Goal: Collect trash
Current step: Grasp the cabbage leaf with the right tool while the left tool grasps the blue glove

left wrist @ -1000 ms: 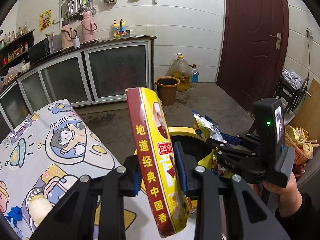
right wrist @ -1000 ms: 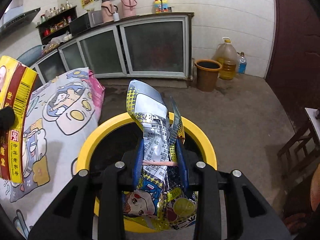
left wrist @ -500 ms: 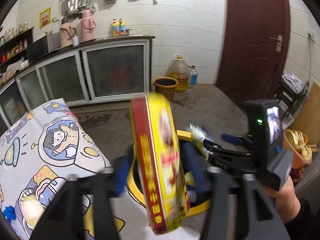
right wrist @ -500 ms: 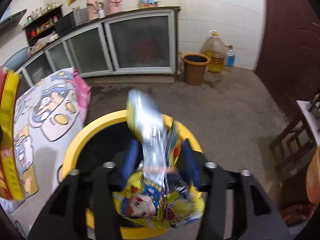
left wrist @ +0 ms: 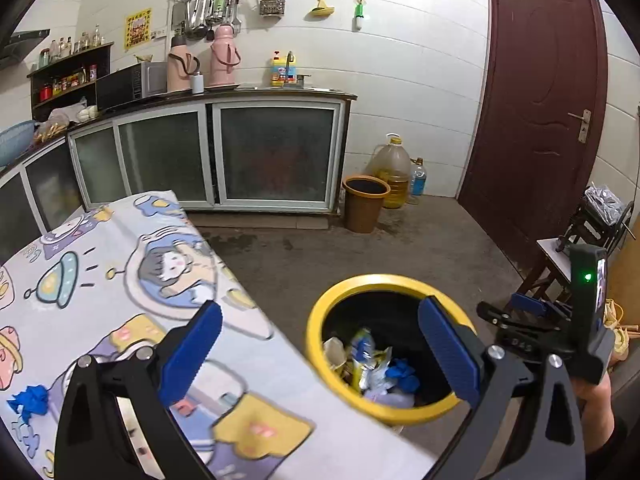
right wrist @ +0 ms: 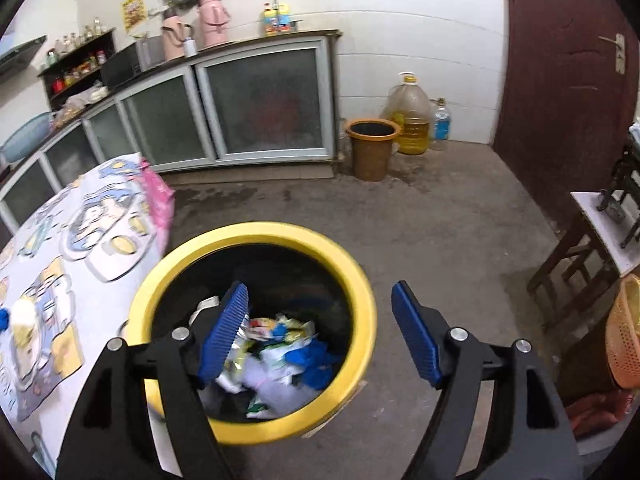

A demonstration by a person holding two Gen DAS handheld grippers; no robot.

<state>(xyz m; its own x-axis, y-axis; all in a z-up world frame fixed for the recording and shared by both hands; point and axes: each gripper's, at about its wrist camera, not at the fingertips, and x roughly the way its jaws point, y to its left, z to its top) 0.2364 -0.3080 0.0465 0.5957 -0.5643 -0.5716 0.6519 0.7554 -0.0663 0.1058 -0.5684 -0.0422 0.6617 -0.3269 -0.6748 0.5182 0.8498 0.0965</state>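
Dim, even indoor light – fisheye bends and darkens the edges, near objects smear with motion blur.

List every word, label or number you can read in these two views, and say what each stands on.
"DAS": faint, on the black body of the right gripper, whose jaws are opening with nothing between them.
Yellow poster on the wall: printed, but too small to read.
Bottle label on the counter: too small to read.
Wrappers in the yellow bin: print blurred, unreadable.
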